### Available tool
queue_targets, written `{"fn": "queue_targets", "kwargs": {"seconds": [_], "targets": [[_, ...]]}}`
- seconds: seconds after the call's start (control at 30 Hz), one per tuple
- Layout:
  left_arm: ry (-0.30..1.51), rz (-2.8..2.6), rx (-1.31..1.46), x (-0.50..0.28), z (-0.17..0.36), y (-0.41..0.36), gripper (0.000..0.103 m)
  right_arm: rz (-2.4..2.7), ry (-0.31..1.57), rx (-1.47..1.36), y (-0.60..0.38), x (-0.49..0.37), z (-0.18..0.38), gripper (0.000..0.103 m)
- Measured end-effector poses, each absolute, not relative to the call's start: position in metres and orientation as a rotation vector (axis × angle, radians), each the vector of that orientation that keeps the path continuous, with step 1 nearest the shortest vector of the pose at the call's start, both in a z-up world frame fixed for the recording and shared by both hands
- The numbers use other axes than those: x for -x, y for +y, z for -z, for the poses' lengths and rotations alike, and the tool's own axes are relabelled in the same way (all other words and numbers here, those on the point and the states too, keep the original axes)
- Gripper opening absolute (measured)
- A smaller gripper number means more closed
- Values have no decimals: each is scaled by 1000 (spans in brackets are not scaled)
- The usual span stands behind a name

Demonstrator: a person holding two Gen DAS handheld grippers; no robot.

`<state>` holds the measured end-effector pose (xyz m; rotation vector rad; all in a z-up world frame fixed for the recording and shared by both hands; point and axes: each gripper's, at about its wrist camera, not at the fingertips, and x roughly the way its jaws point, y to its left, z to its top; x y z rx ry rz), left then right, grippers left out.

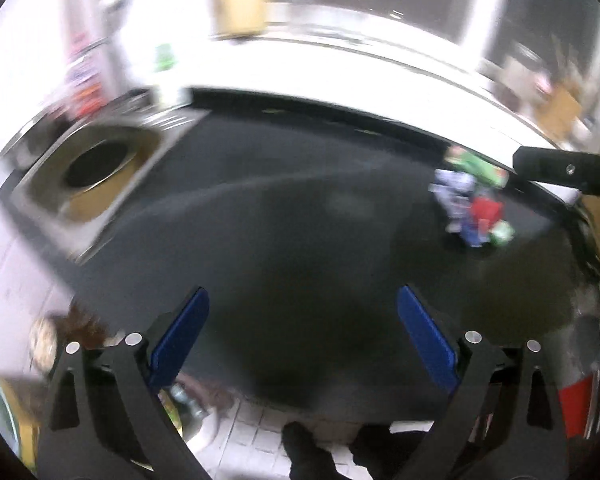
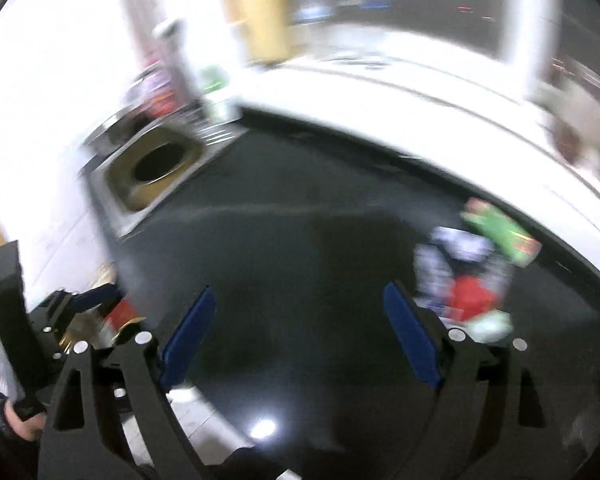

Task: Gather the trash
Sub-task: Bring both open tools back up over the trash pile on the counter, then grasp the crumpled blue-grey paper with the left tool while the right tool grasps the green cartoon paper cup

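Between the blue pads of the left gripper [image 1: 303, 336] nothing is held: the jaws are spread wide over bare dark countertop [image 1: 300, 216], and the right gripper [image 2: 299, 332] is seen the same way, parted and empty. Both are judged to be kept apart in readiness, since no piece has yet been reached. Taking the wrapper pile [image 2: 472, 276] as the landmark, the right gripper's far pad is found just beside the pile's near edge, while the left gripper is placed well apart from it, on the side toward the bin. That pile (a green packet on top, white, red and blue scraps under it, all blurred) lies on the countertop close to its white back edge. From the left wrist view the same pile [image 1: 474, 200] is seen with the right gripper's black body reaching in just behind it. Across the counter from the pile, a round hole in a square metal surround is set into the top: the trash opening [image 1: 96, 164], presumably the goal. Its inside is dark, and what it holds cannot be told.
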<state>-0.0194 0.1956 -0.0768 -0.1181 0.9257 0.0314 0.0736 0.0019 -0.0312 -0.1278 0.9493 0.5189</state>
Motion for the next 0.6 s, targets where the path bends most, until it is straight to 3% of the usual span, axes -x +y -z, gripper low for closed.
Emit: {"fn": "queue_targets", "kwargs": {"seconds": [0.27, 0.6], "targets": [[962, 175, -8, -41, 68, 69, 92, -273, 961, -15, -150, -77, 43, 83], [1008, 217, -41, -67, 82, 22, 92, -221, 968, -96, -203, -73, 59, 83]]}}
